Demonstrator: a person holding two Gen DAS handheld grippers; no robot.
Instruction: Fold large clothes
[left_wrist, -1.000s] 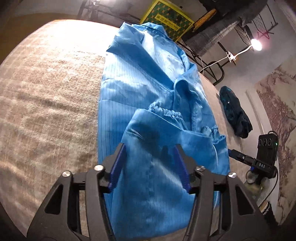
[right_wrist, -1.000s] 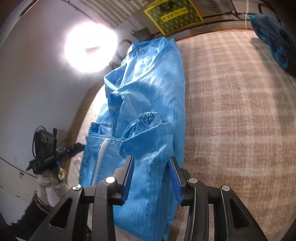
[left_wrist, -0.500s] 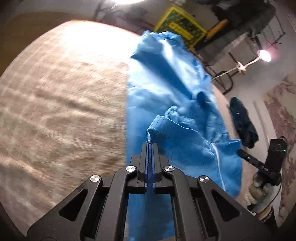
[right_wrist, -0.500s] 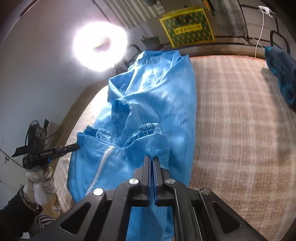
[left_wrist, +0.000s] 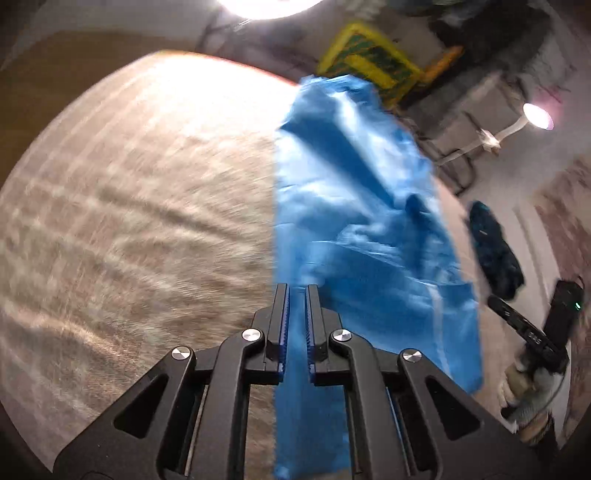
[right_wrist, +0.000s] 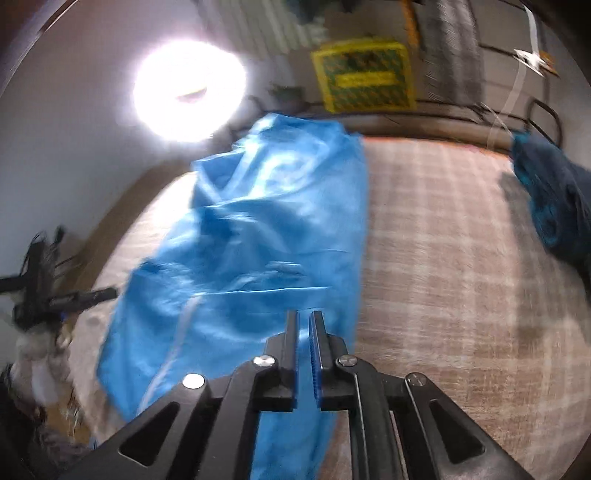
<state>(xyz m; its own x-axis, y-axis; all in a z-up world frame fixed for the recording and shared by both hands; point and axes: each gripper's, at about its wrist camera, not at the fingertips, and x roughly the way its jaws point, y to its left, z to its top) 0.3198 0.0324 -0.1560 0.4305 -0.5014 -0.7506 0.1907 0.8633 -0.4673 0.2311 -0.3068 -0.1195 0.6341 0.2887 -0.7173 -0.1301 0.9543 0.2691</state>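
Left wrist view: the left claw was closed to a thin slit on the blue coat, with a strip of the blue cloth running up between its ridged pads. The coat lay lengthwise on a brown checked cover. Its left edge ran straight away from the claw, and its far end reached the far edge of the cover. The near part of the coat was folded over on itself, and a pale zip line showed near its right edge. A dark teal garment lay bunched on the cover, well apart from the coat on its right. At the right edge of the picture a gloved hand held the other tool. A yellow and green board stood beyond the far end of the coat. The picture was blurred.

In the right wrist view the right claw had its jaws opening. There was a narrow gap between them, and the blue cloth lay in and under that gap. A bright round lamp glared on the wall to the upper left.
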